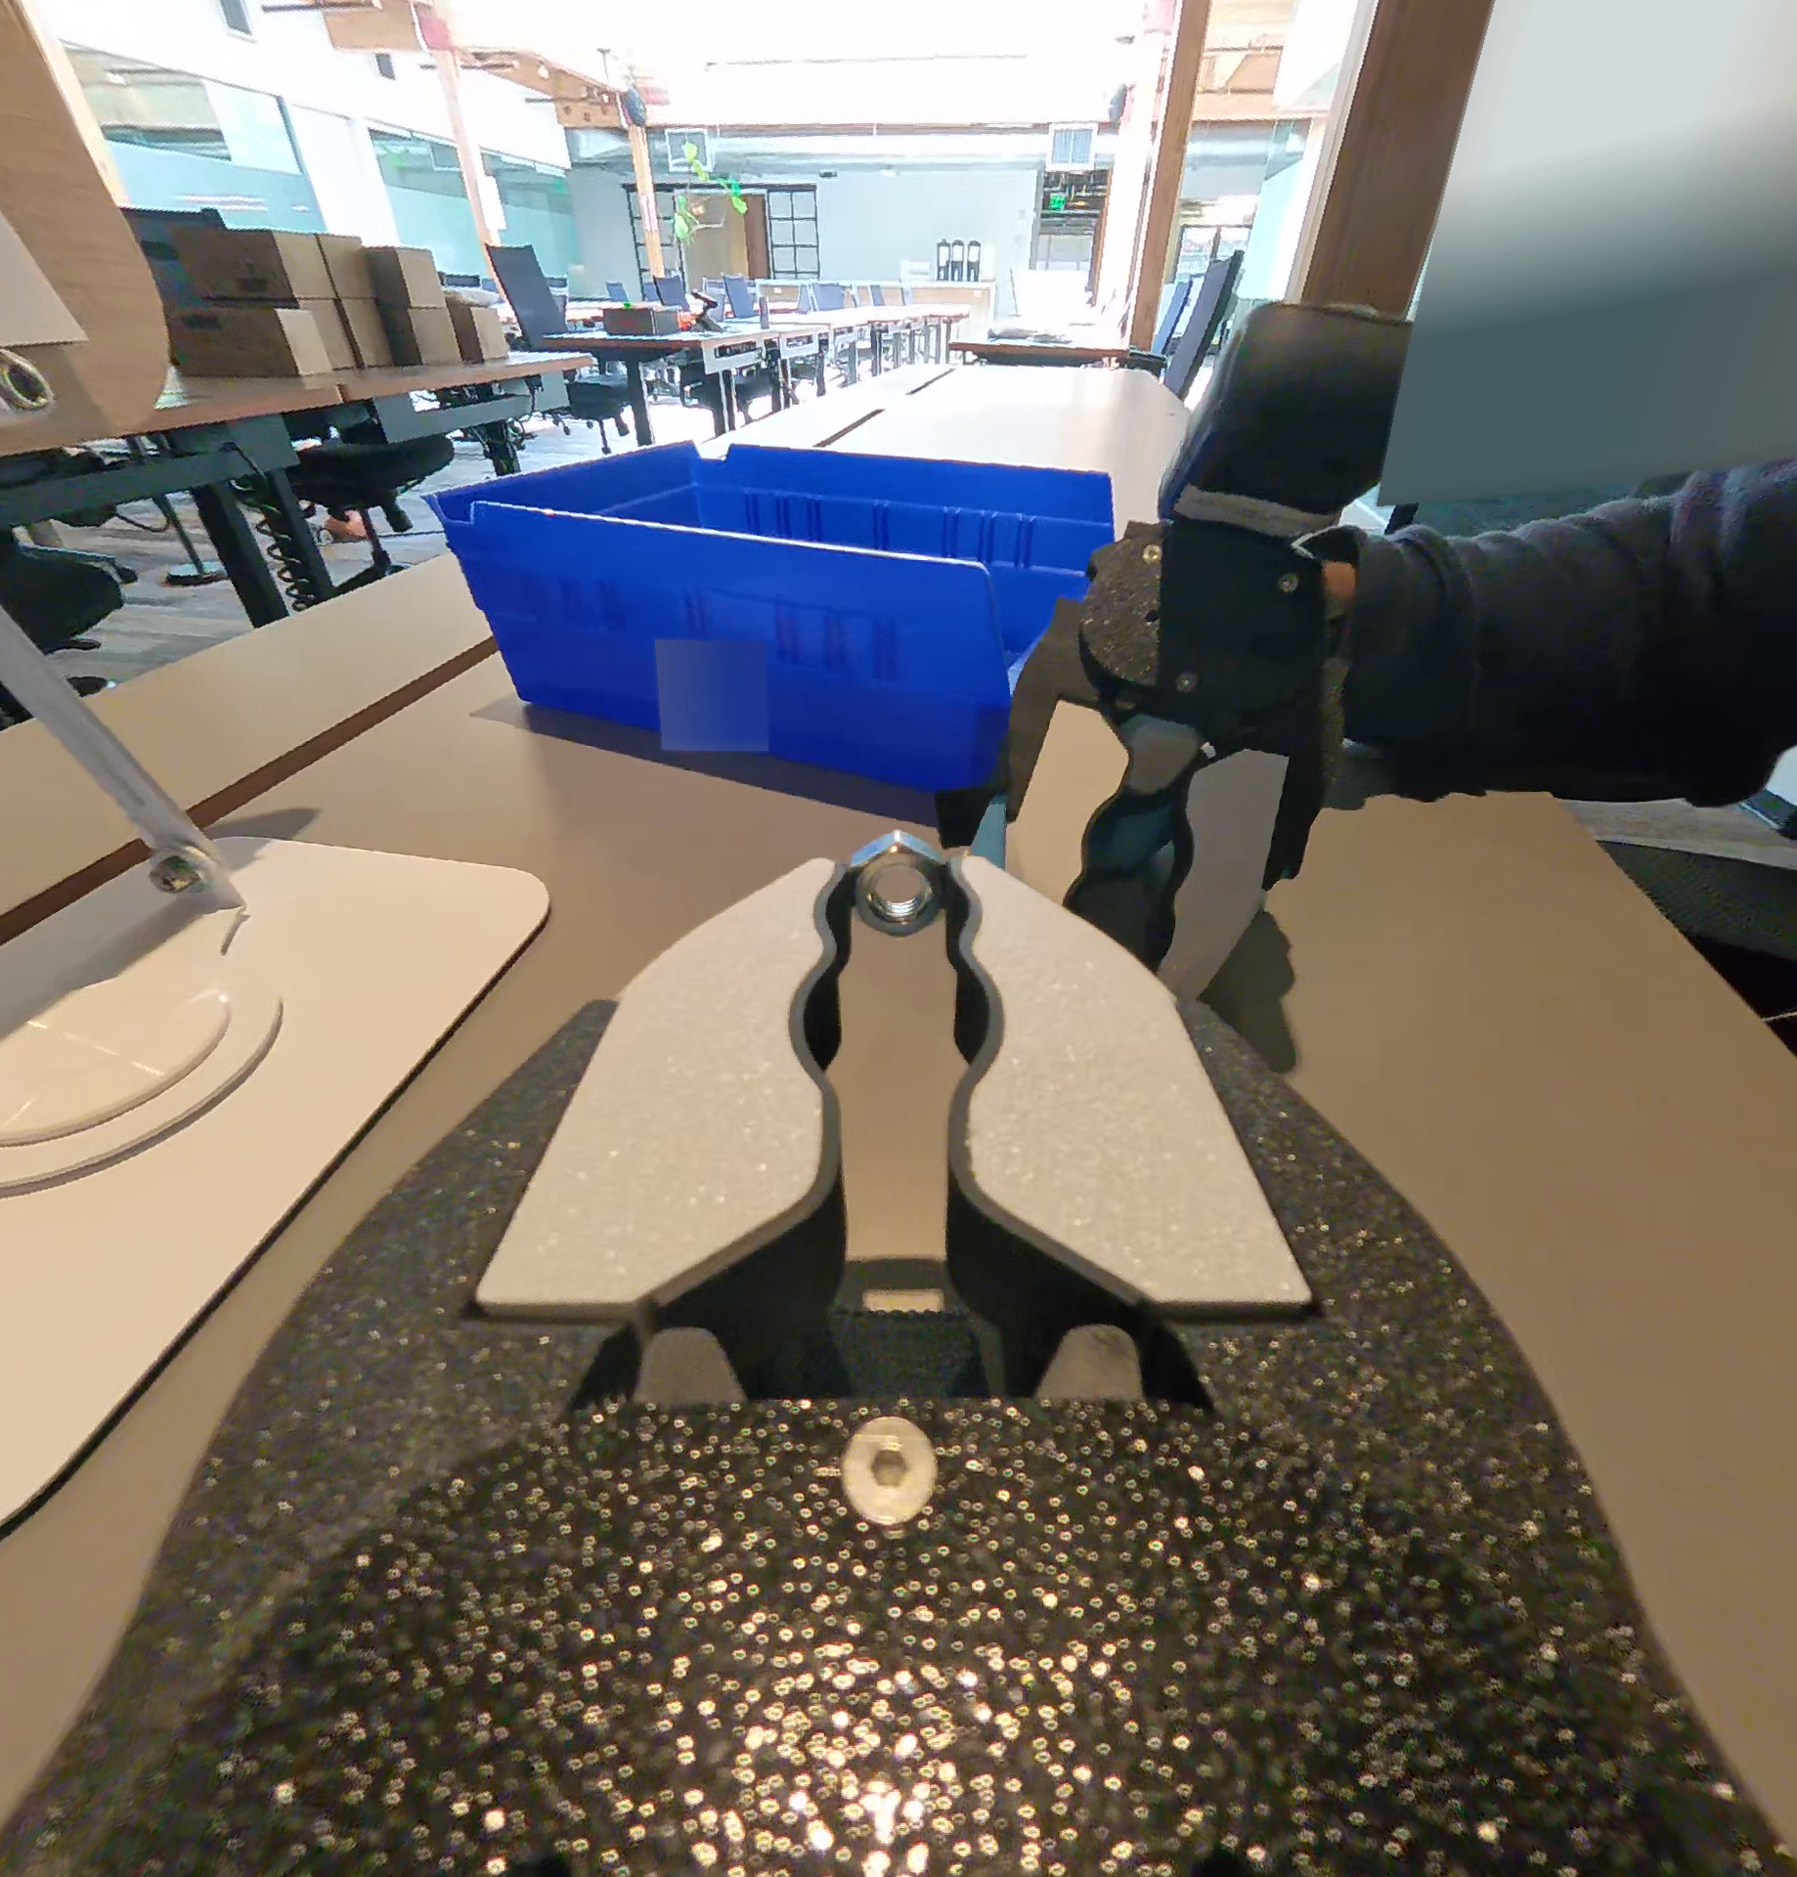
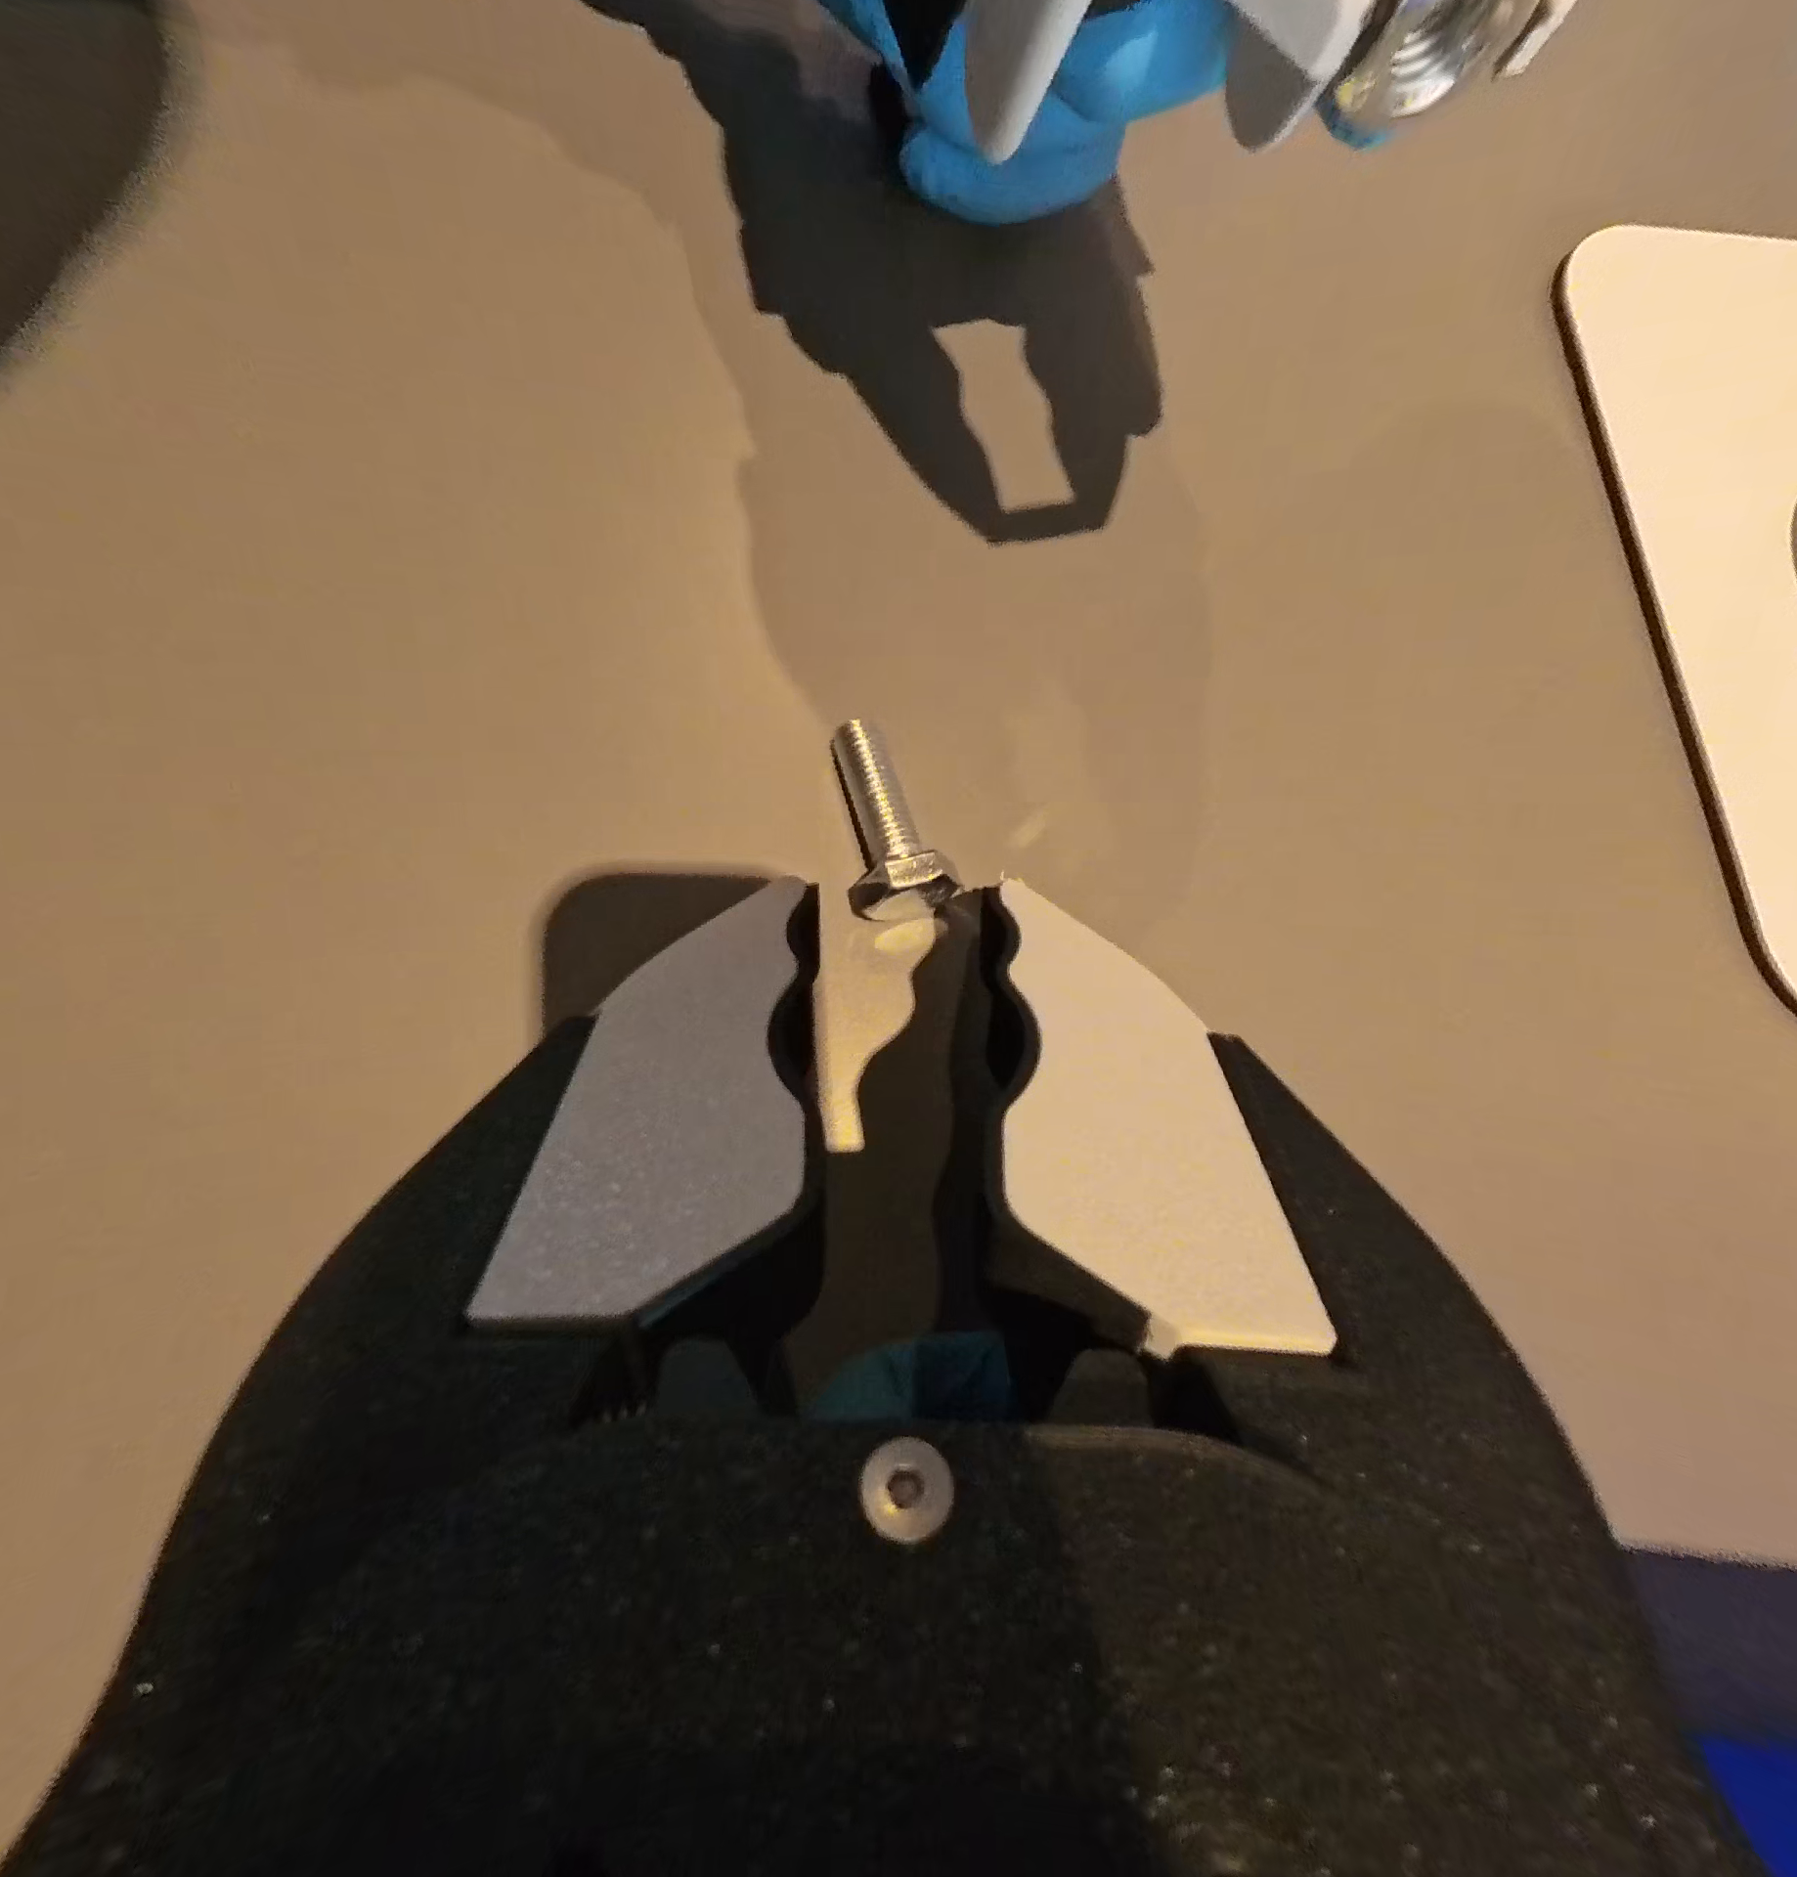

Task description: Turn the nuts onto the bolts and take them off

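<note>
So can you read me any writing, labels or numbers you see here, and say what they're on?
No text here is readable.
Blue plastic bin: its front patch is masked over.
Brown cardboard boxes: dark marks, too small to read.
Steel hex nut and steel hex bolt: no markings visible.

Left wrist view: low over the surface (image 1: pixel 1433 1016), facing level toward the blue bin (image 1: pixel 732 609) and far edge. Right wrist view: close above, facing steeply down. Shared: white base plate (image 1: pixel 214 1066) (image 2: pixel 1707 569).
</note>
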Demonstrator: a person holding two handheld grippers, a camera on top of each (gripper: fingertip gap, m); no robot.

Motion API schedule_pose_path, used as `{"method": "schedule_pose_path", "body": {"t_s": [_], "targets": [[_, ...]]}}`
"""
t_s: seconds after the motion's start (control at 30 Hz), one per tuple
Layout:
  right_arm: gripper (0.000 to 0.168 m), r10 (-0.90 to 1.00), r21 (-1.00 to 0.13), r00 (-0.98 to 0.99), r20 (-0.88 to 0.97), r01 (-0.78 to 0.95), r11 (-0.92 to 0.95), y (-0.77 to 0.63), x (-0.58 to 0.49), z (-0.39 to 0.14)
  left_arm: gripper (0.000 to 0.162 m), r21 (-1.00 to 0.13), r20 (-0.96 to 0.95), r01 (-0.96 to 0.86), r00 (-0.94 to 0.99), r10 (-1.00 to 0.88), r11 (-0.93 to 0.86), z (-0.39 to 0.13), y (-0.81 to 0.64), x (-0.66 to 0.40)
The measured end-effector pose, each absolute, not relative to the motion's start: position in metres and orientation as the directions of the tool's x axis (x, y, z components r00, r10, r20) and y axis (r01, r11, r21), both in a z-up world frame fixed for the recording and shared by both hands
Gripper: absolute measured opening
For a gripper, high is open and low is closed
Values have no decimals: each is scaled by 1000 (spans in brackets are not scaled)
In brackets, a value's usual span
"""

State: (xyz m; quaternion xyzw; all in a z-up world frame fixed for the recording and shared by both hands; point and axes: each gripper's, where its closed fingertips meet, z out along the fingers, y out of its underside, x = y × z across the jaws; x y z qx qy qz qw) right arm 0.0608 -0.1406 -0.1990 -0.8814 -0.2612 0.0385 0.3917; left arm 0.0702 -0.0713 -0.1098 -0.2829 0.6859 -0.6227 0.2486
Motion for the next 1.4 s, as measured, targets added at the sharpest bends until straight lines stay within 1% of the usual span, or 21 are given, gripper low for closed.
{"method": "schedule_pose_path", "body": {"t_s": [0.17,0.27,0.47,0.6,0.83,0.93,1.03,1.2,1.4], "targets": [[26,502,-711,853,141,440,-548,-140,59,-199,17,-994,9,-80,-732,-682,73,-111,-78,69],[20,503,-711,850,154,449,-541,-140,58,-199,17,-994,7,-80,-737,-676,77,-111,-81,67],[19,501,-713,846,183,464,-525,-139,57,-197,17,-994,-5,-71,-735,-678,85,-111,-83,67],[19,487,-717,848,210,473,-513,-135,56,-196,17,-997,4,-58,-730,-684,57,-107,-80,66],[18,459,-721,863,209,453,-525,-121,58,-195,17,-998,11,-54,-718,-696,40,-105,-70,62],[18,439,-753,879,188,416,-509,-110,58,-188,16,-998,5,-49,-706,-708,42,-104,-64,62],[18,418,-792,894,161,369,-486,-98,59,-177,17,-999,22,-39,-687,-727,7,-100,-52,64],[18,417,-790,894,162,371,-488,-87,60,-175,17,-998,58,-24,-661,-748,-56,-94,-35,66],[18,366,-833,923,115,291,-470,-65,64,-159,16,-996,73,-11,-651,-755,-87,-90,-27,68]]}}
